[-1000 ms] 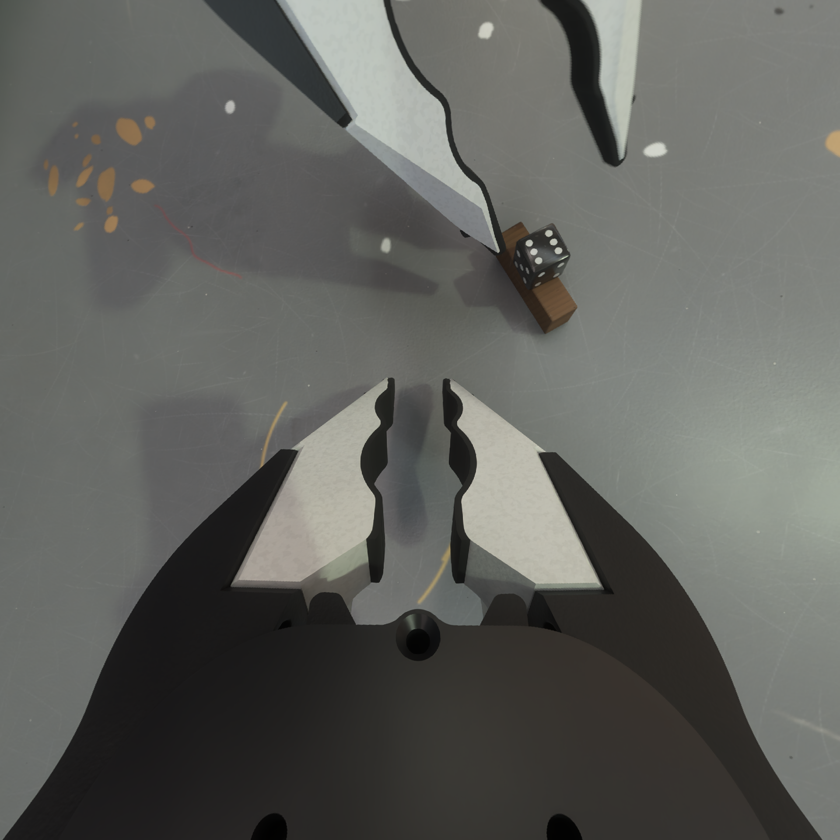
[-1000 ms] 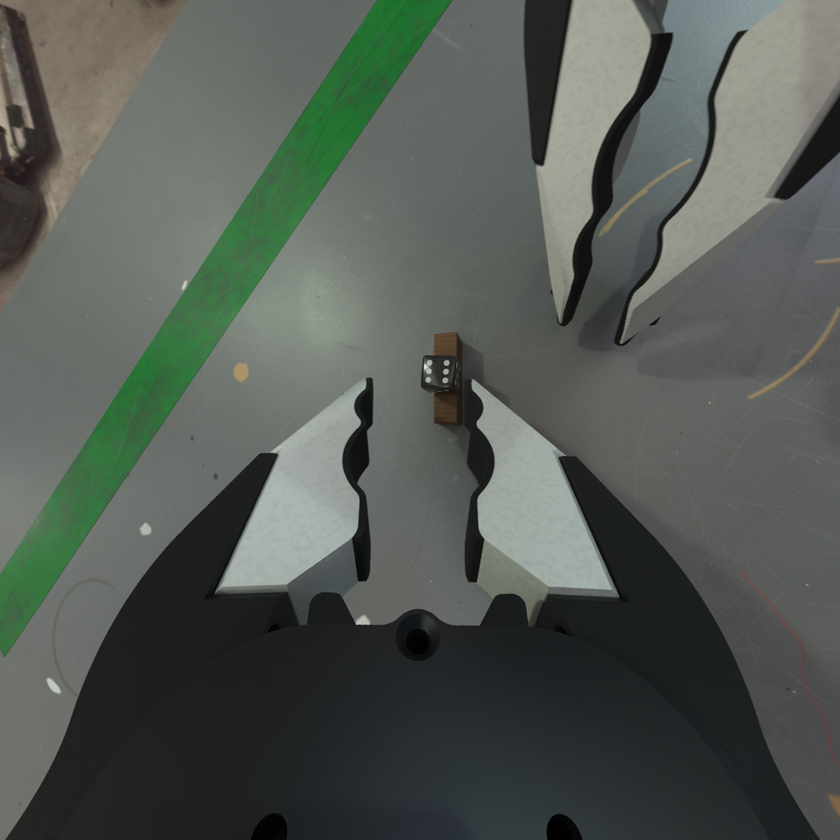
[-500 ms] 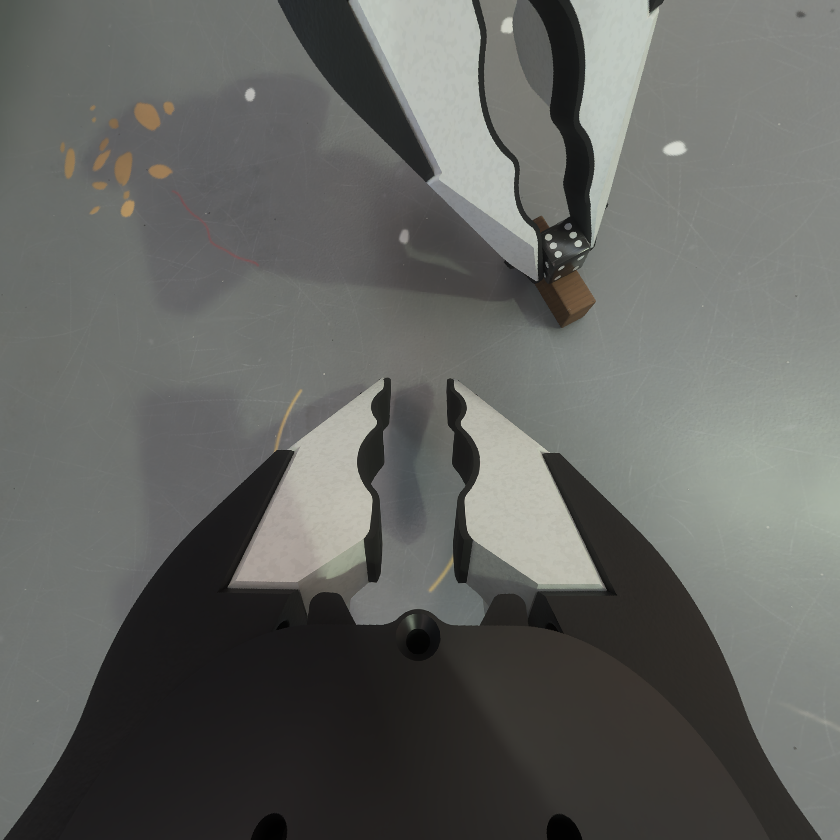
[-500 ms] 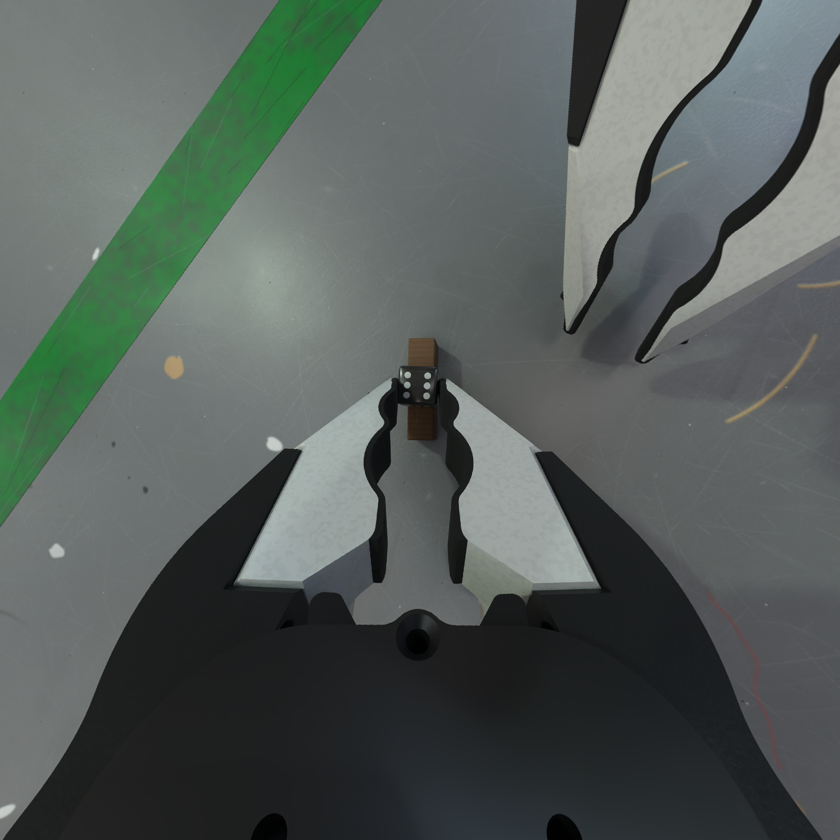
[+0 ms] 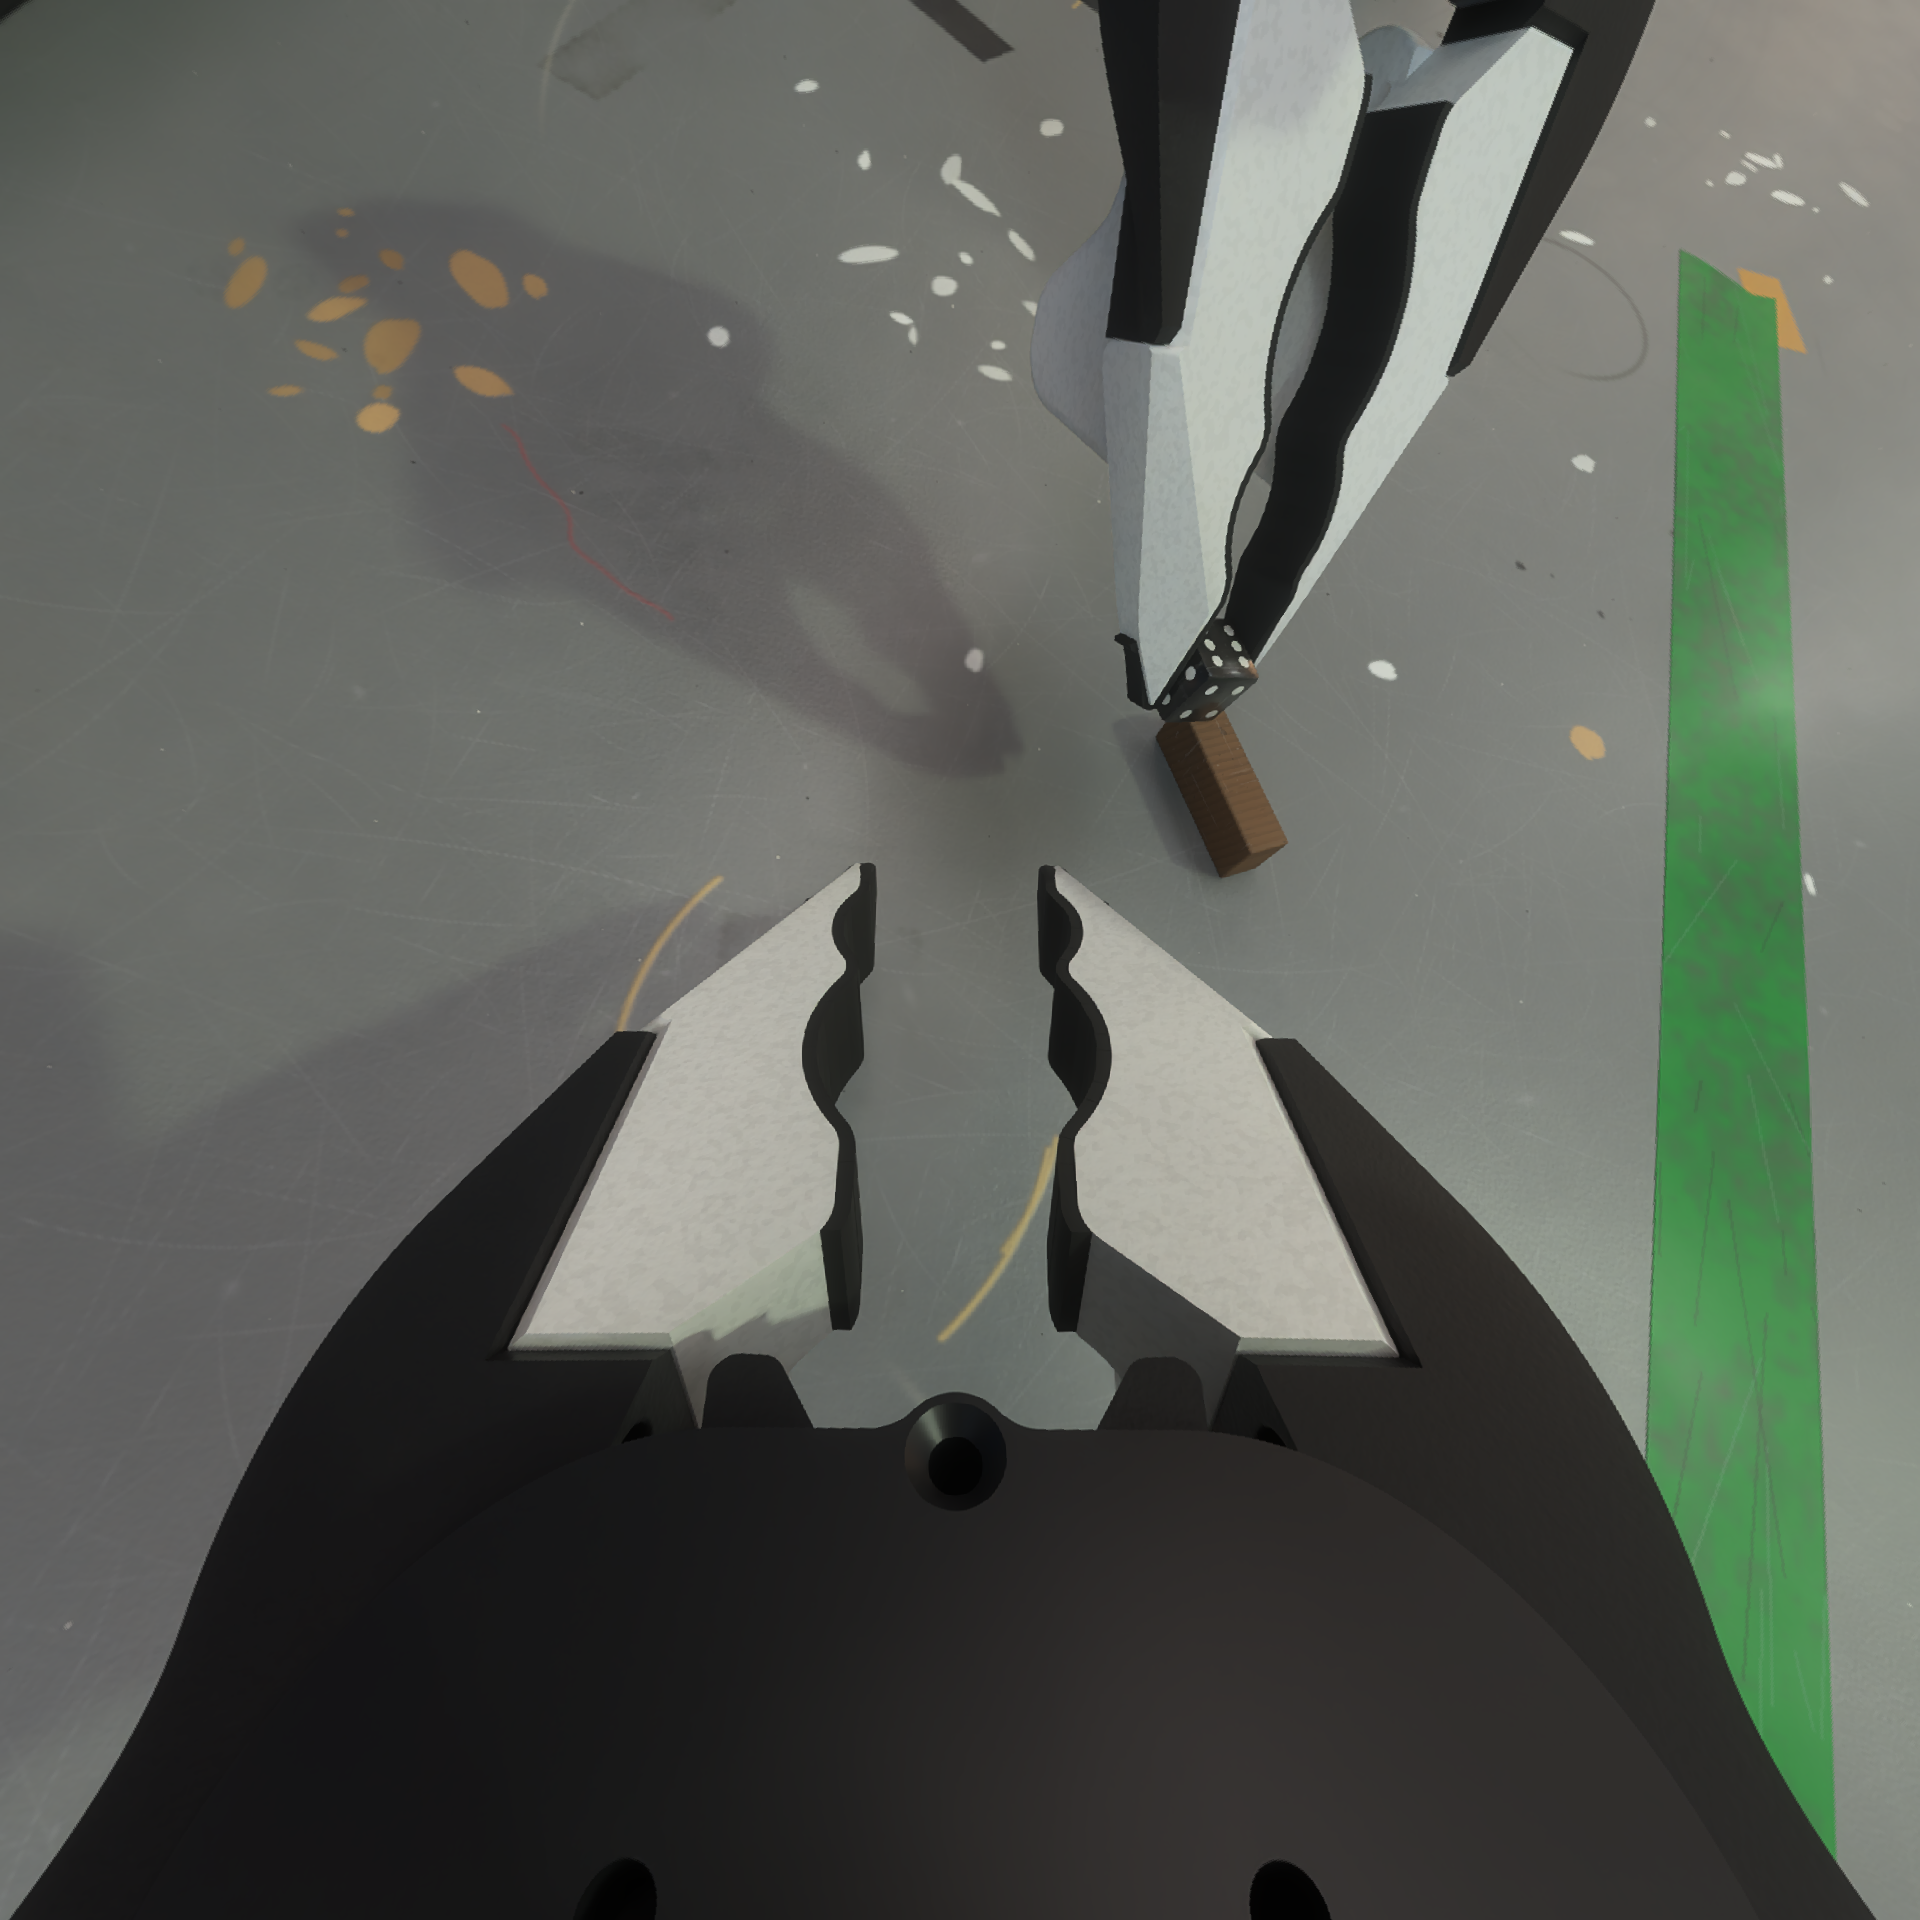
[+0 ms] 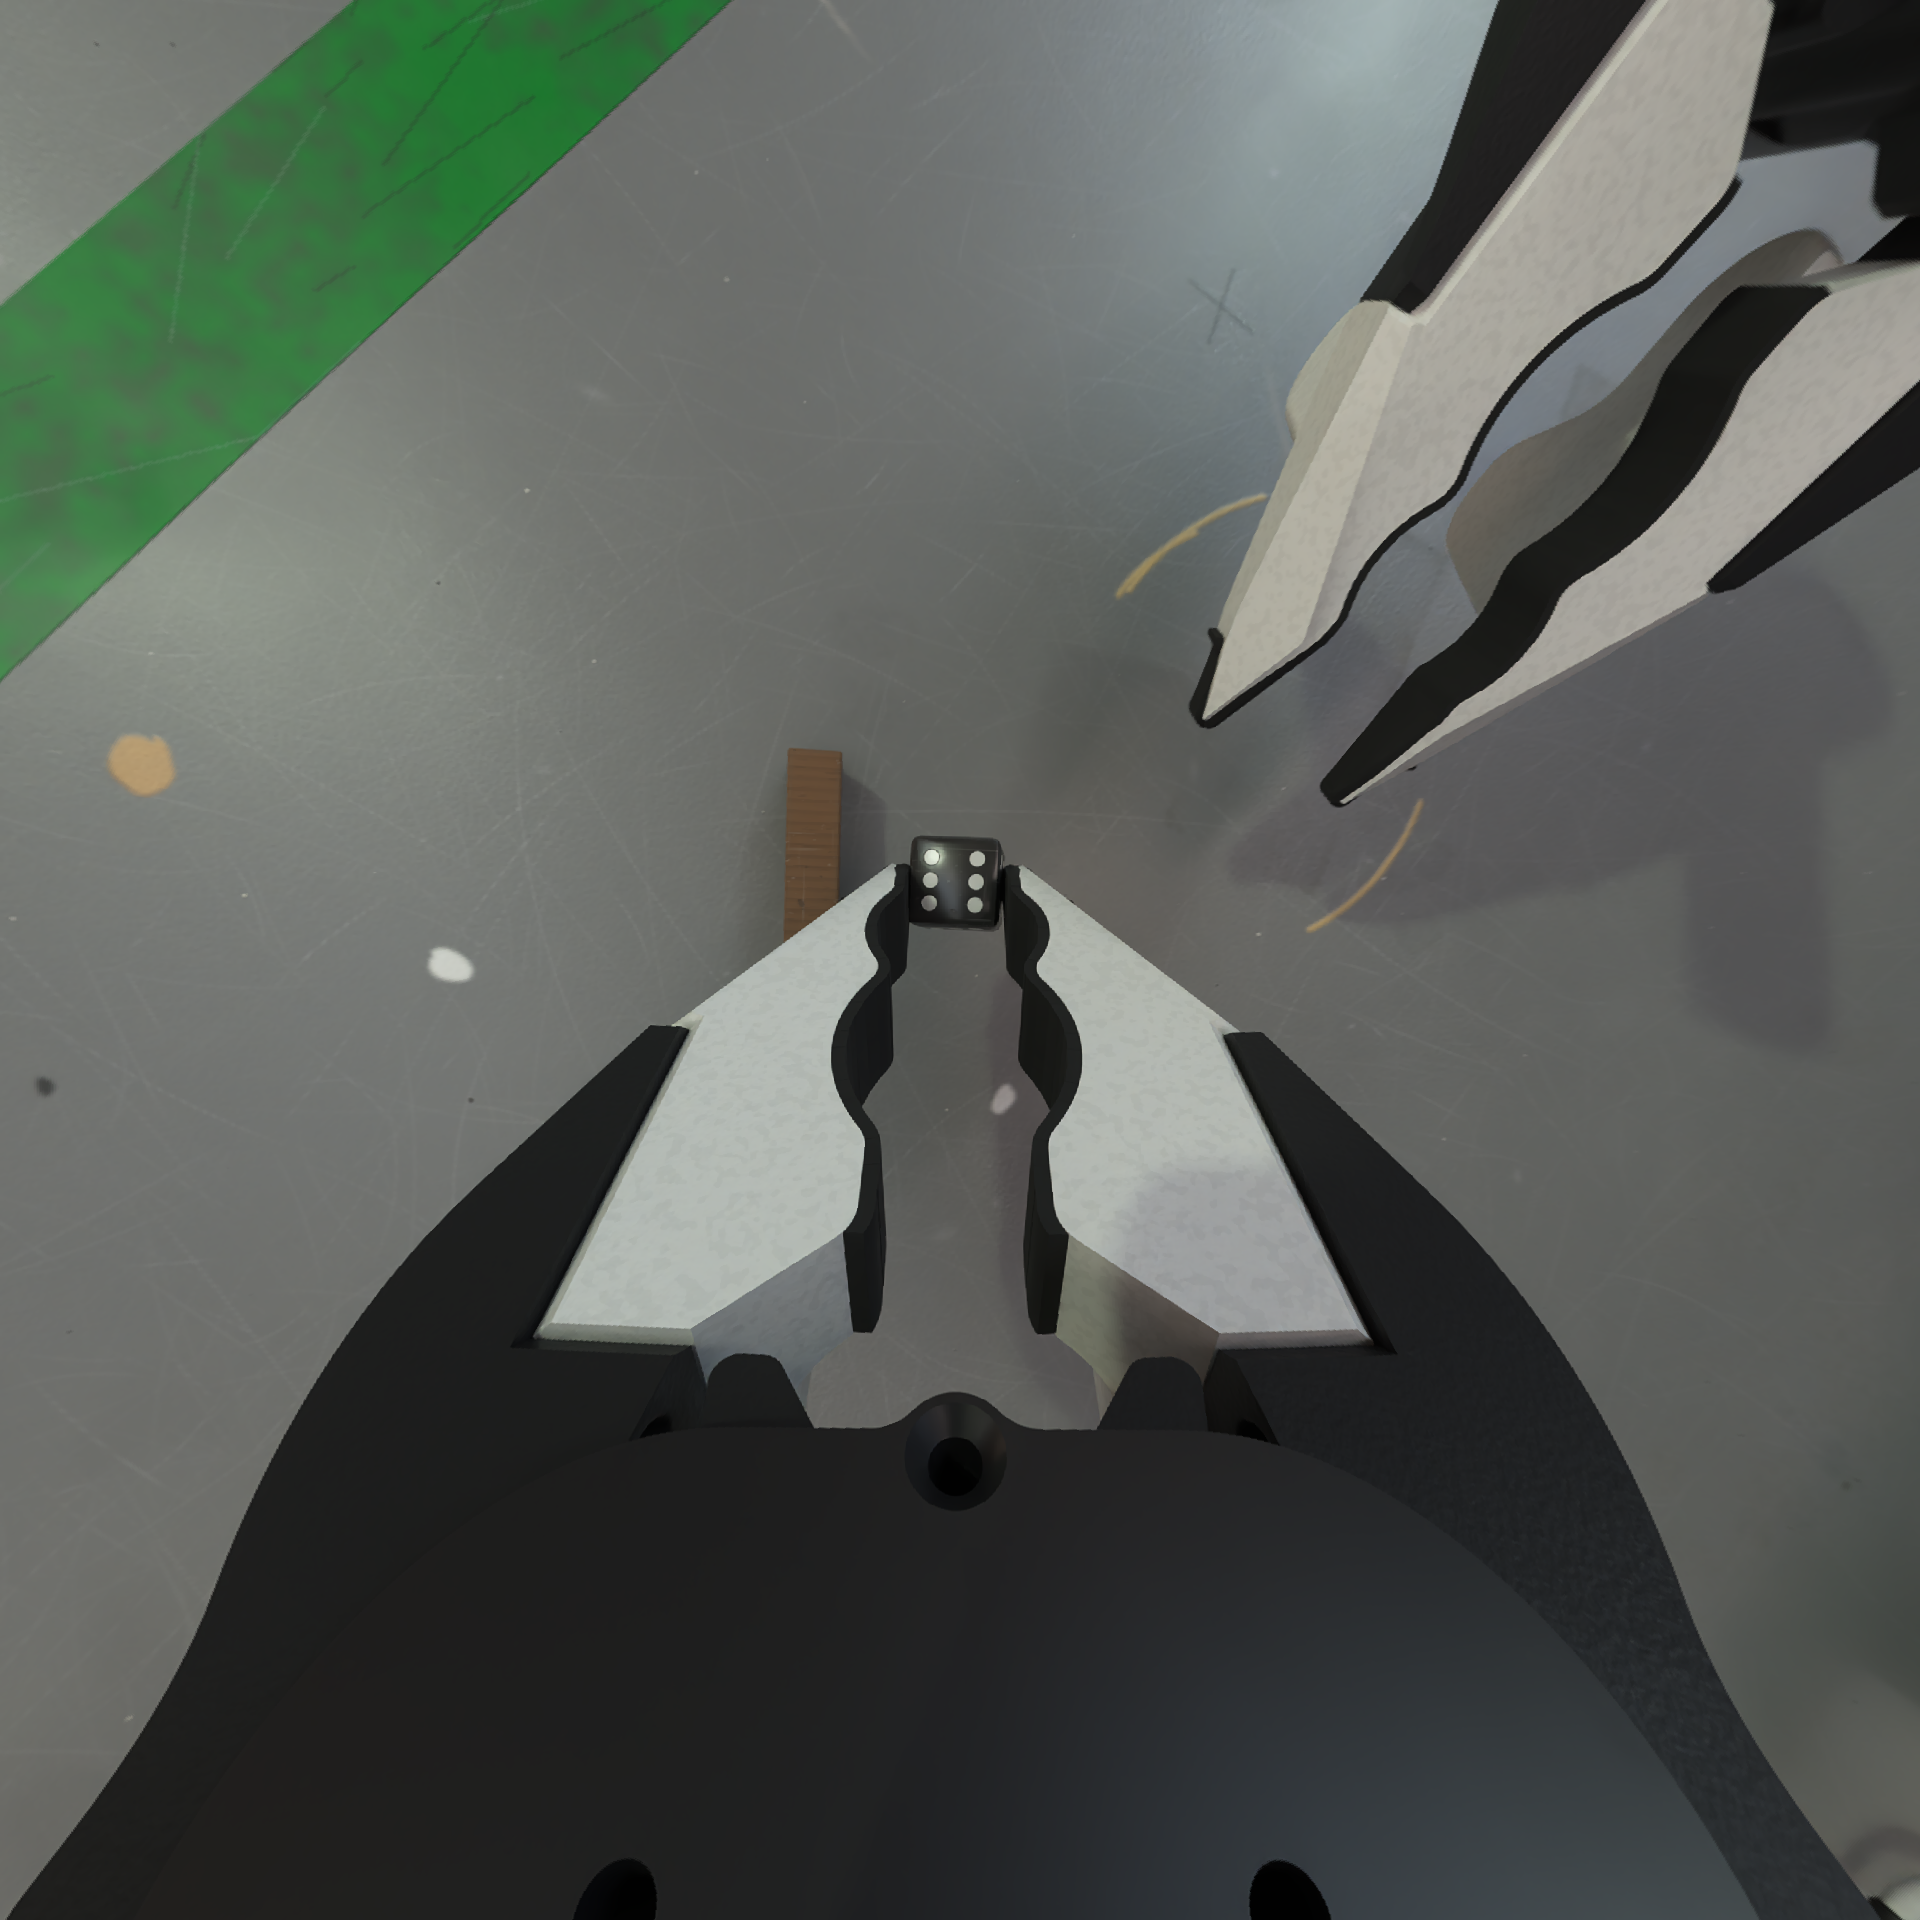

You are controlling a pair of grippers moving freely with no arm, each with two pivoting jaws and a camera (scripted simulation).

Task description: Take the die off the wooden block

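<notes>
A small black die point(image 6: 954, 883) with white pips is pinched between the fingertips of my right gripper point(image 6: 956, 881), which is shut on it. The die is clear of the brown wooden block point(image 6: 812, 831), which lies flat on the grey floor just left of the die in the right wrist view. In the left wrist view the right gripper point(image 5: 1205, 681) holds the die point(image 5: 1210, 675) just above the far end of the block point(image 5: 1221, 795). My left gripper point(image 5: 956, 883) is open and empty, short of the block and to its left. It also shows in the right wrist view point(image 6: 1270, 756).
A wide green tape stripe point(image 5: 1735, 935) runs along the floor to the right of the block; it also shows in the right wrist view point(image 6: 260, 229). Orange paint spots point(image 5: 384, 332) and white flecks mark the grey floor.
My right gripper shut on the die, lifted it off the block and carried it slightly aside. The left gripper's jaws stand a little wider and its view takes in more floor.
</notes>
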